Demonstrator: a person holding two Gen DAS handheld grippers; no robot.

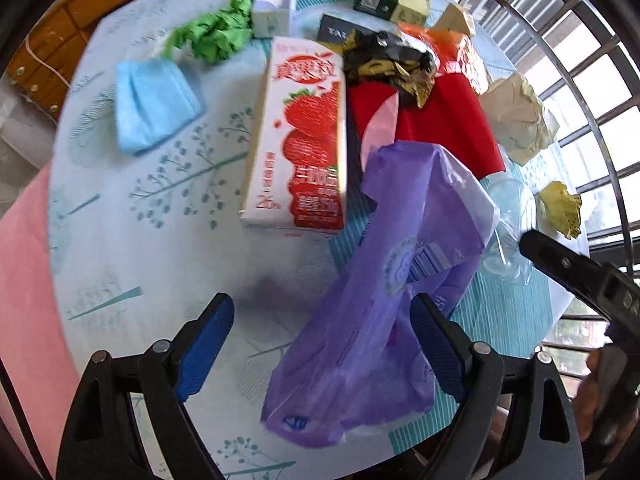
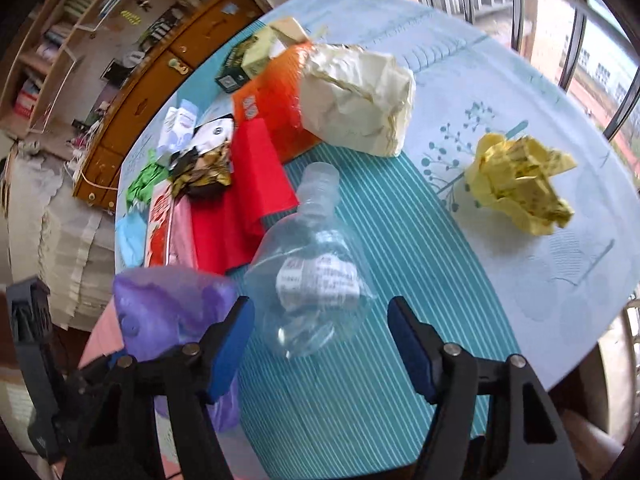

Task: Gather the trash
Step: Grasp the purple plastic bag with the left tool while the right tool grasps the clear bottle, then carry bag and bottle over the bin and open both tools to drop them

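A: What is lying in front of the left gripper [image 1: 322,332]?

B: A purple plastic bag [image 1: 372,320] is spreading across the lower middle of the left view, reaching between the wide-spread jaws; whether the right finger is touching it, I cannot tell. Just beyond it, a strawberry drink carton [image 1: 300,148] is lying flat at the frame's centre.

A: And crowding around that?

B: A red bag [image 1: 440,128] is sitting right of the carton, with a dark crumpled wrapper [image 1: 388,64] on top of it. A blue face mask [image 1: 154,100] and green crumpled paper [image 1: 212,36] are resting at the upper left, a beige paper wad [image 1: 516,116] at the right.

A: The right gripper [image 2: 320,332]?

B: Its jaws are gaping wide, holding nothing. A clear plastic bottle [image 2: 312,276] is lying on the surface [image 2: 400,240] between and just beyond the fingertips, neck pointing toward the top of the frame. The purple bag is bunching against the left finger at the lower left, and a yellow crumpled paper [image 2: 520,184] is sitting well apart at the right.
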